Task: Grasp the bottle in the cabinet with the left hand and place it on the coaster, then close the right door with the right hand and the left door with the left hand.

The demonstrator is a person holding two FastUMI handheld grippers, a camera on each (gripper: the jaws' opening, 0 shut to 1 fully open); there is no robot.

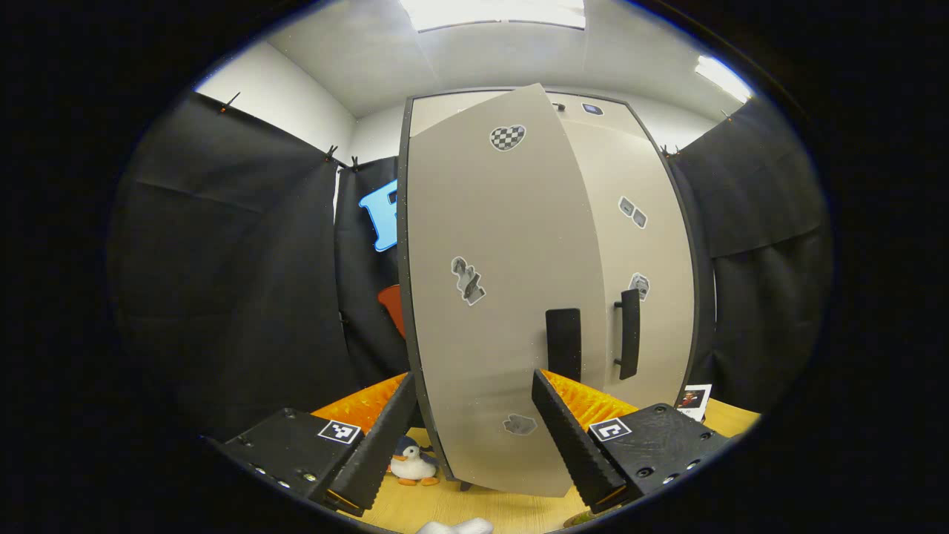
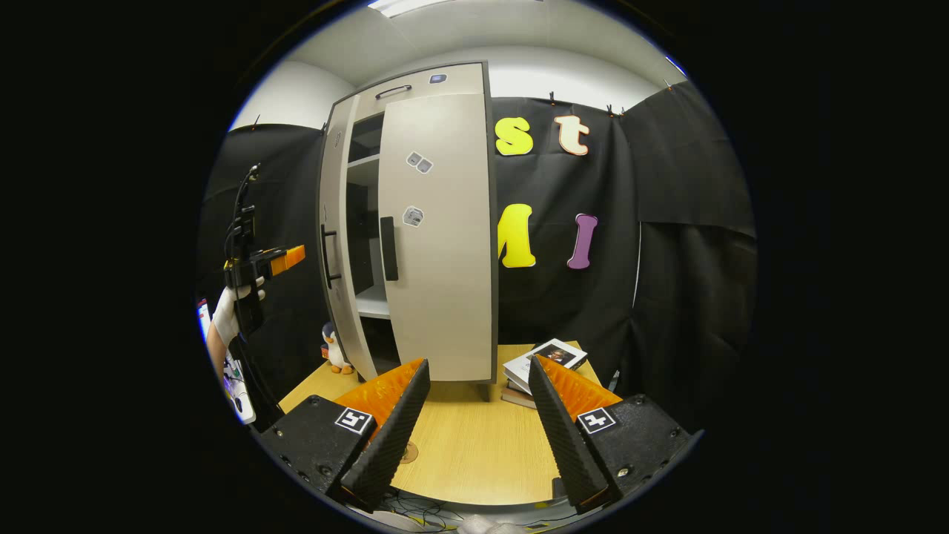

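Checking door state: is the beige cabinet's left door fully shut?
No, the beige cabinet's left door stands ajar, with dark shelves showing in the gap.

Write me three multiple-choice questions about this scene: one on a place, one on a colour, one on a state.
1. Where does the toy penguin stand?
A. On a shelf
B. On the table, beside the cabinet
C. On the books

2. What colour is the glove on the hand holding the left gripper?
A. White
B. Blue
C. Black

3. How is the cabinet's left door?
A. Fully shut
B. Taken off
C. Partly open

Answers:
1 B: the right gripper view shows it on the wood by the cabinet's foot.
2 A: the glove looks plainly white.
3 C: the door stands at an angle, with shelves visible behind it.
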